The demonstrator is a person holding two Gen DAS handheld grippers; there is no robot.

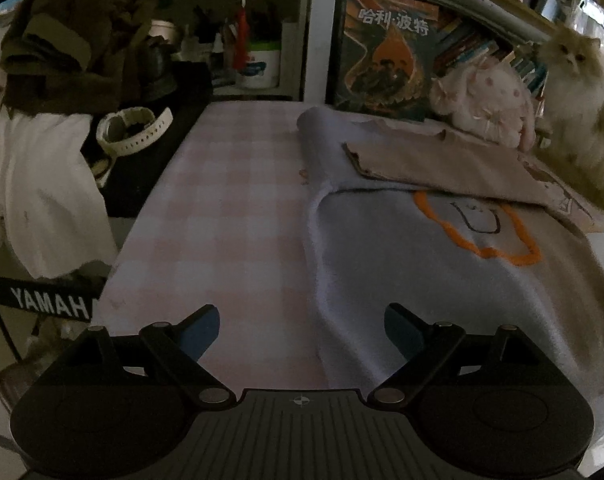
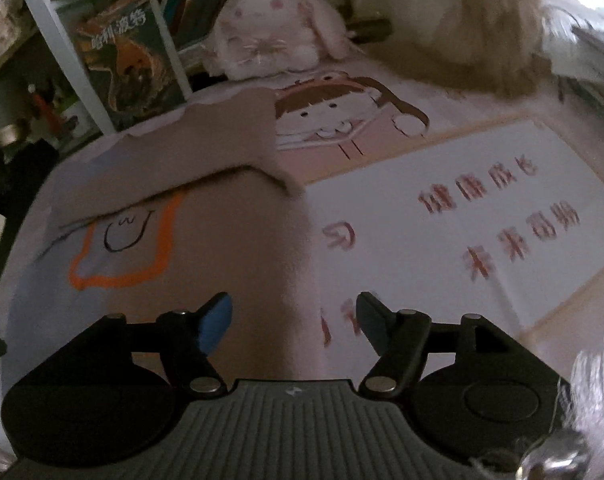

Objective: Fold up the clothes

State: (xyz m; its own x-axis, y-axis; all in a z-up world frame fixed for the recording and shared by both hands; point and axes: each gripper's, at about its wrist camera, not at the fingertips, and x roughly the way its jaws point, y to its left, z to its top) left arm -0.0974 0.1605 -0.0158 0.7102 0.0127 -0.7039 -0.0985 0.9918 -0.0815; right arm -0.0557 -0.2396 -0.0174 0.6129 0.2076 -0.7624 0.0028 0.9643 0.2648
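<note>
Item: pale sweatshirt (image 1: 401, 280) with orange outline print, lying flat on your checked desk (image 1: 222, 220), soft, light, limp; both your left gripper (image 1: 302, 332) and right gripper (image 2: 294, 320) spread apart, empty—pinch it at the near hem edge.

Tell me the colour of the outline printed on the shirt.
Orange, a wavy outline on the pale shirt, clearest in the right wrist view.
</note>
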